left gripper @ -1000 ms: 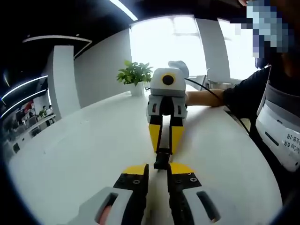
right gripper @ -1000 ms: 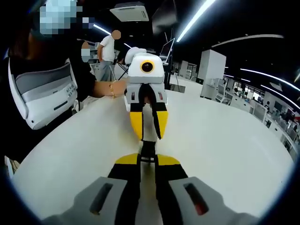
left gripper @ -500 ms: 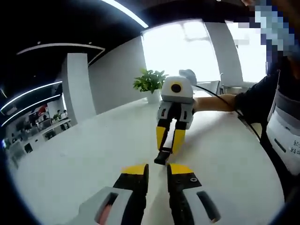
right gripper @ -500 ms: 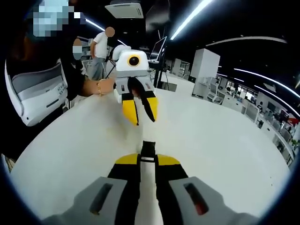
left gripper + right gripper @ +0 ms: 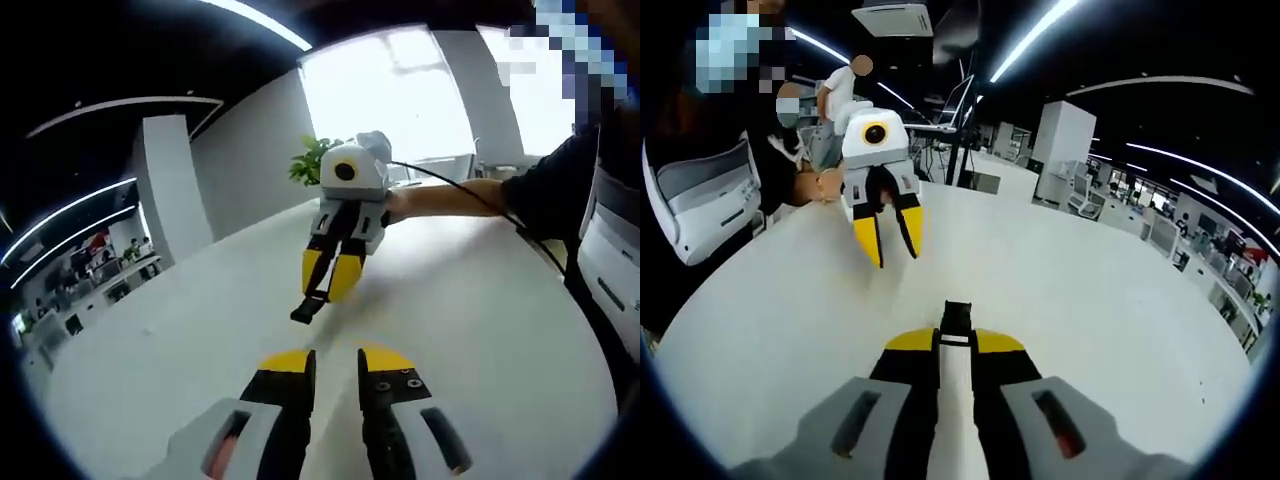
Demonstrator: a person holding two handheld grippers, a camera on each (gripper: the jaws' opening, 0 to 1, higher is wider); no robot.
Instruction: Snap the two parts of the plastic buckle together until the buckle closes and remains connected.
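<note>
The black plastic buckle (image 5: 957,318) pokes out from between the yellow tips of my right gripper (image 5: 957,340), which is shut on it. From the left gripper view the same buckle (image 5: 306,308) hangs as one piece from the right gripper (image 5: 325,292), lifted a little above the white table (image 5: 470,330). My left gripper (image 5: 337,358) stands open with nothing between its yellow-tipped jaws, well back from the buckle. In the right gripper view the left gripper (image 5: 892,255) is at the upper left, its fingers spread and empty.
A potted plant (image 5: 312,160) stands at the table's far edge. A person in dark clothes (image 5: 590,200) sits along one side of the table, a hand (image 5: 440,200) on the right gripper. Another person (image 5: 838,95) stands far behind, among office desks.
A second ago both grippers met at the buckle. The left gripper has let go and drawn away; the buckle stays in the right gripper, raised off the table.
</note>
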